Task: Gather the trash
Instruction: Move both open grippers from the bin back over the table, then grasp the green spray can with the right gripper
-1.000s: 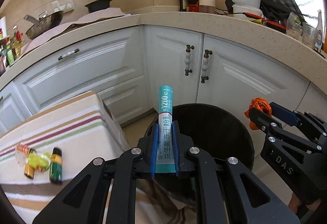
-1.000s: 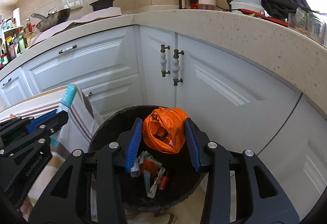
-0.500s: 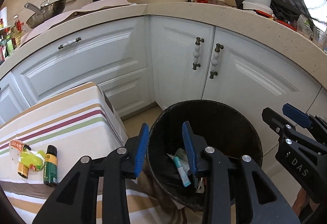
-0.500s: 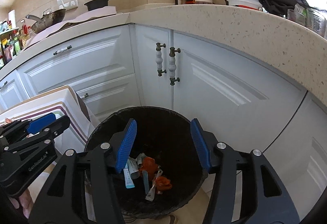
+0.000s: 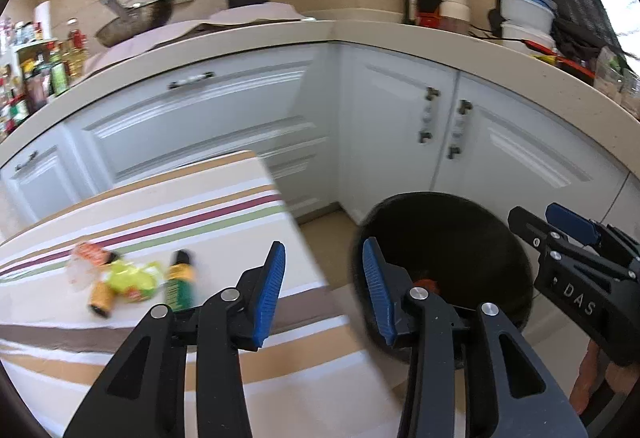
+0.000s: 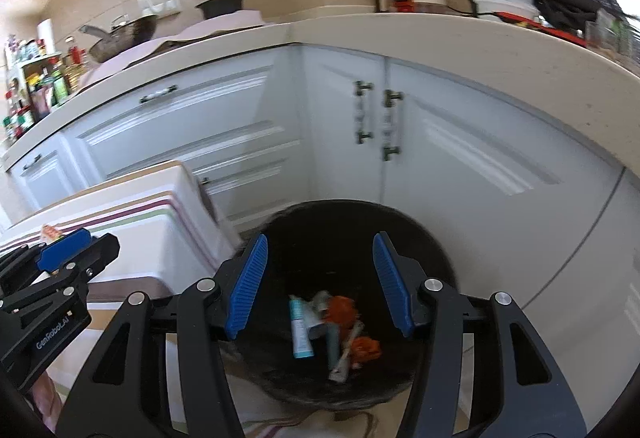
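Left tool (image 5: 323, 286) jaws apart, just been opening, empty, over tabletop (image 5: 224, 206) edge; right tool (image 6: 320, 280) jaws apart, empty, above bin (image 6: 436, 258); trash (image 6: 332, 326) in bin; bottles, wrappers (image 5: 132, 280) on tabletop.

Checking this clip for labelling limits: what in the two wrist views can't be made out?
- Left wrist view: motion blur smears the small bottles and yellow-green wrapper on the striped tablecloth; labels unreadable.
- Left wrist view: the round black trash bin has its contents mostly hidden behind a blue jaw.
- Right wrist view: trash in the bin is blurred; only a teal-and-white tube and orange scraps read.
- Both views: far countertop bottles too small.
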